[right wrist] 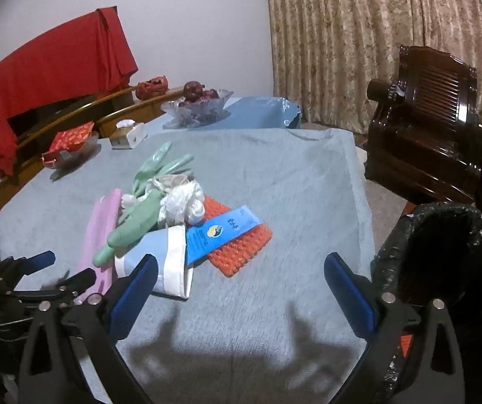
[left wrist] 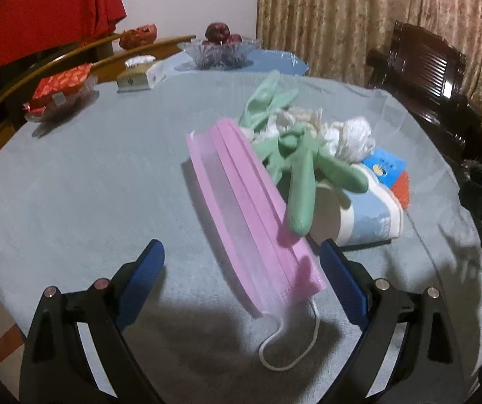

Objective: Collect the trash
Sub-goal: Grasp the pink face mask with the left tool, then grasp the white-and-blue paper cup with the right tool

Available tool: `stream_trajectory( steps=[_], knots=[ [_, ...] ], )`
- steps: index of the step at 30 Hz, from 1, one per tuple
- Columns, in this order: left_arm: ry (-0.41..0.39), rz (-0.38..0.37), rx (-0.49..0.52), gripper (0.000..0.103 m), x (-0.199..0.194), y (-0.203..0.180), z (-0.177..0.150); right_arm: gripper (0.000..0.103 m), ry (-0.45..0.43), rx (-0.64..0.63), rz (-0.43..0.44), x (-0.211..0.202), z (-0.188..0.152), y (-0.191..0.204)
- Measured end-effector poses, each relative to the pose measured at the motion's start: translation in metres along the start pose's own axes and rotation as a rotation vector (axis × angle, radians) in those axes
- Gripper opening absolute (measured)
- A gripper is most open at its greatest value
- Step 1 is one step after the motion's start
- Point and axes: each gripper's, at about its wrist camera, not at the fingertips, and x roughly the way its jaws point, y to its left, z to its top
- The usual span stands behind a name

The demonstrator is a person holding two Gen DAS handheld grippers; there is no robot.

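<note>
A heap of trash lies on the grey-blue tablecloth [left wrist: 89, 185]. A pink face mask [left wrist: 251, 215] [right wrist: 101, 232] lies nearest, its white ear loop [left wrist: 291, 346] trailing toward me. Green rubber gloves [left wrist: 294, 171] [right wrist: 139, 212] drape over crumpled white tissue [left wrist: 345, 138] [right wrist: 183, 198] and a blue-and-white paper cup [left wrist: 365, 215] [right wrist: 163, 262] lying on its side. A blue packet [right wrist: 222, 232] rests on an orange textured sheet [right wrist: 244, 249]. My left gripper [left wrist: 242, 269] [right wrist: 59, 269] stands open around the mask's near end. My right gripper [right wrist: 241, 279] is open over bare cloth.
A bin lined with a black bag [right wrist: 449, 252] stands at the table's right edge. A glass bowl of red fruit [right wrist: 200, 102], a tissue box [right wrist: 128, 134], a dish with red wrapping [right wrist: 72, 148] and a blue bag [right wrist: 261, 111] sit at the far side. A dark wooden chair [right wrist: 436, 118] stands to the right.
</note>
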Motion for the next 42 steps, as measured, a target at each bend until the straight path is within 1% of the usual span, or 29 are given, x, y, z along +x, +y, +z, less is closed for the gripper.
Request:
stream_trajectory(
  steps=[5, 9, 11, 12, 14, 15, 16, 17, 19, 21, 25, 30, 36, 42],
  knots=[
    [0.046, 0.000, -0.019, 0.091, 0.017, -0.003, -0.004, 0.097, 0.006, 0.002, 0.002, 0.006, -0.001, -0.002],
    [0.066, 0.003, -0.036, 0.090, 0.026, -0.004, -0.005, 0.097, 0.015, 0.002, 0.006, 0.011, -0.003, -0.001],
    [0.073, 0.000, -0.042, 0.082, 0.029, -0.004, -0.005, 0.097, 0.019, 0.002, 0.009, 0.013, -0.004, 0.000],
    [0.085, -0.010, -0.044, 0.073, 0.031, -0.004, -0.005, 0.097, 0.021, 0.002, 0.010, 0.013, -0.005, 0.000],
    [0.080, -0.016, -0.040, 0.064, 0.029, -0.005, -0.005, 0.097, 0.027, 0.001, 0.014, 0.016, -0.006, 0.001],
    [0.080, -0.023, -0.039, 0.055, 0.029, -0.005, -0.004, 0.097, 0.029, 0.001, 0.017, 0.016, -0.007, 0.002],
    [0.080, -0.033, -0.042, 0.044, 0.027, -0.004, -0.004, 0.097, 0.030, 0.001, 0.019, 0.017, -0.007, 0.003],
    [0.082, -0.043, -0.049, 0.039, 0.026, -0.003, -0.004, 0.097, 0.031, 0.001, 0.022, 0.017, -0.008, 0.004],
    [0.086, -0.082, -0.080, 0.021, 0.022, 0.001, -0.005, 0.097, 0.033, 0.001, 0.031, 0.018, -0.008, 0.007],
    [0.082, -0.095, -0.098, 0.017, 0.018, 0.005, -0.007, 0.097, 0.034, -0.006, 0.044, 0.019, -0.008, 0.013],
    [0.065, -0.087, -0.120, 0.012, 0.004, 0.015, -0.009, 0.097, 0.037, -0.021, 0.071, 0.021, -0.009, 0.027],
    [0.040, -0.064, -0.131, 0.011, -0.008, 0.029, -0.008, 0.097, 0.045, -0.034, 0.095, 0.030, -0.009, 0.047],
    [0.007, -0.054, -0.125, 0.011, -0.020, 0.039, -0.004, 0.096, 0.088, -0.047, 0.087, 0.050, -0.012, 0.067],
    [0.016, -0.065, -0.148, 0.011, -0.018, 0.046, -0.005, 0.096, 0.124, -0.064, 0.067, 0.062, -0.013, 0.078]
  ],
)
